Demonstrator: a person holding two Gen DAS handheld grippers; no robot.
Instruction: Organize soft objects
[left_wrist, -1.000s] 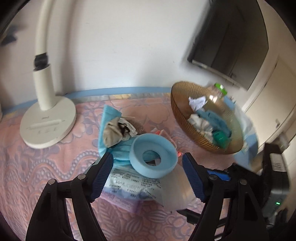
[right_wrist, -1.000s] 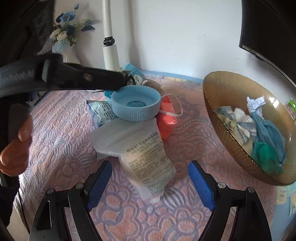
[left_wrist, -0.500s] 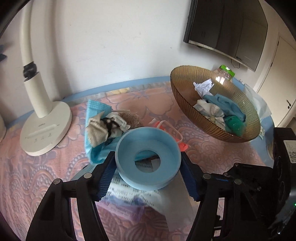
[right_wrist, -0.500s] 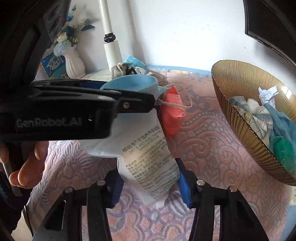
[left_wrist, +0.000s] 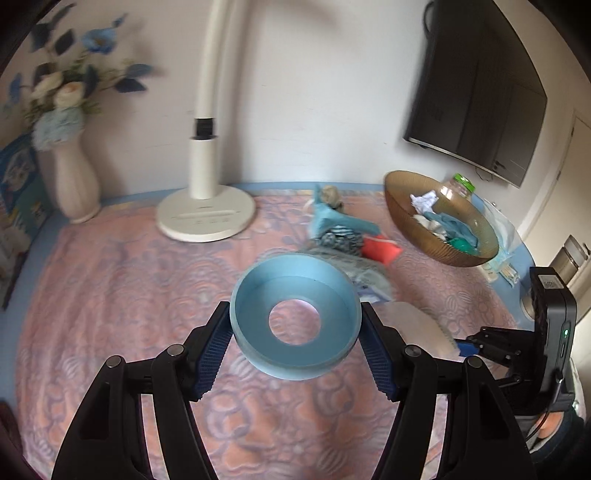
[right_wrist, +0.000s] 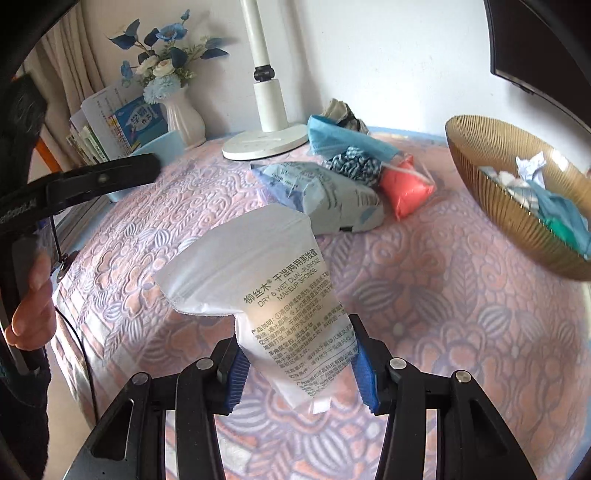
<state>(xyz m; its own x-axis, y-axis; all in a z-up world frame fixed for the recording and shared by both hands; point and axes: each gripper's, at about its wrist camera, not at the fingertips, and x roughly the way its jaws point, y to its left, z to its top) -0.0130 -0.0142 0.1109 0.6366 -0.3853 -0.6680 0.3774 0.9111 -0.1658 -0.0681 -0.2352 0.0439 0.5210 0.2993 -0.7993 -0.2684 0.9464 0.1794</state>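
Note:
My left gripper (left_wrist: 295, 350) is shut on a light blue silicone ring (left_wrist: 295, 325) and holds it above the pink bedspread. My right gripper (right_wrist: 299, 369) is shut on a white makeup sponge pouch (right_wrist: 266, 280), lifted off the bed. A pile remains on the bed: a pale blue wipes pack (right_wrist: 325, 195), a red pouch (right_wrist: 404, 186), a blue patterned cloth (right_wrist: 356, 166) and a blue mask (right_wrist: 340, 138). The gold bowl (right_wrist: 491, 177) at the right holds several cloths; it also shows in the left wrist view (left_wrist: 410, 221).
A white lamp base (left_wrist: 205, 218) and a white vase of blue flowers (left_wrist: 75, 184) stand at the back by the wall. Books (right_wrist: 110, 125) lean at the left. A dark TV (left_wrist: 480, 92) hangs on the wall above the bowl.
Both grippers closed and lifted. The left one took the blue ring off the pile and moved it left and back. The right one took hold of the white pouch and raised it.

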